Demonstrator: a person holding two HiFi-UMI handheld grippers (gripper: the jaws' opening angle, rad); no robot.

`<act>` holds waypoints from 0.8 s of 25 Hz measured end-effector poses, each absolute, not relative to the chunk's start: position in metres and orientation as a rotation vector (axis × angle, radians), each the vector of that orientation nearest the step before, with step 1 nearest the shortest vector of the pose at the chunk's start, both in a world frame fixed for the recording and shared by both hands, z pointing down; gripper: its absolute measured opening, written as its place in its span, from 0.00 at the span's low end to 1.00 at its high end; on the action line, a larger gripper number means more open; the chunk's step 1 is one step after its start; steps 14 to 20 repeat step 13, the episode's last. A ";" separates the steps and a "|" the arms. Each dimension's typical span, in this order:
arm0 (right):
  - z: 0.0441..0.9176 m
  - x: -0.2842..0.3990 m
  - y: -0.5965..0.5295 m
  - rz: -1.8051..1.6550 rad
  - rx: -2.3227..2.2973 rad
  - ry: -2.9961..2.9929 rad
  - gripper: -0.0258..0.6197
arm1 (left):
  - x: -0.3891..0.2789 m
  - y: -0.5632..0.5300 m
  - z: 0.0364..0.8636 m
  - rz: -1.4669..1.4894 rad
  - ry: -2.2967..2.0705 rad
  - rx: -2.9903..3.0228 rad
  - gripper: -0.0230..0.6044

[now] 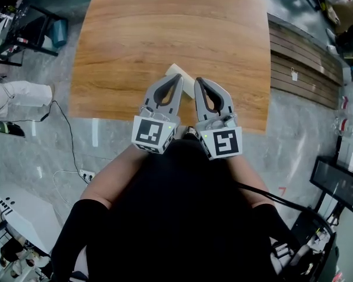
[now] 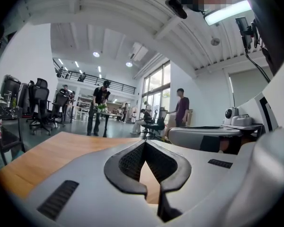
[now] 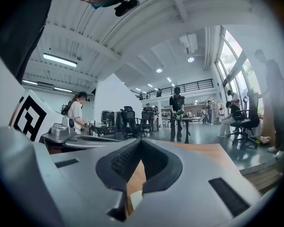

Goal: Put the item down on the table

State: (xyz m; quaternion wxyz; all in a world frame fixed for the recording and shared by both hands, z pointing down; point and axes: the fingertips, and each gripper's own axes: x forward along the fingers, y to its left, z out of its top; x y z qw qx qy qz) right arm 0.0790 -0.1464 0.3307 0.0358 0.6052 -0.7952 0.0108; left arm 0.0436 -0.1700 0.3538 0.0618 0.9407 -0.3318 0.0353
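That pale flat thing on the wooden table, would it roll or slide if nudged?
The pale thing looks flat with a square corner, so it would probably slide, not roll or tip. The table looks smooth, so a light push may shift it. It is mostly hidden, so stiffness and weight are unclear.

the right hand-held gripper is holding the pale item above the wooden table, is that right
No. The right hand-held gripper is shut on nothing, as the right gripper view shows; the pale item lies on the wooden table, seen in the head view.
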 end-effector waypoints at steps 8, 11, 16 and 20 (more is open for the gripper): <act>0.336 0.071 -0.143 0.056 1.811 -2.452 0.06 | 0.039 -0.165 0.351 0.094 -1.030 2.842 0.04; 0.334 0.067 -0.143 0.046 1.802 -2.457 0.06 | 0.037 -0.164 0.350 0.094 -1.031 2.844 0.04; 0.333 0.065 -0.143 0.039 1.800 -2.457 0.06 | 0.036 -0.164 0.349 0.095 -1.031 2.847 0.04; 0.333 0.065 -0.143 0.039 1.800 -2.457 0.06 | 0.036 -0.164 0.349 0.095 -1.031 2.847 0.04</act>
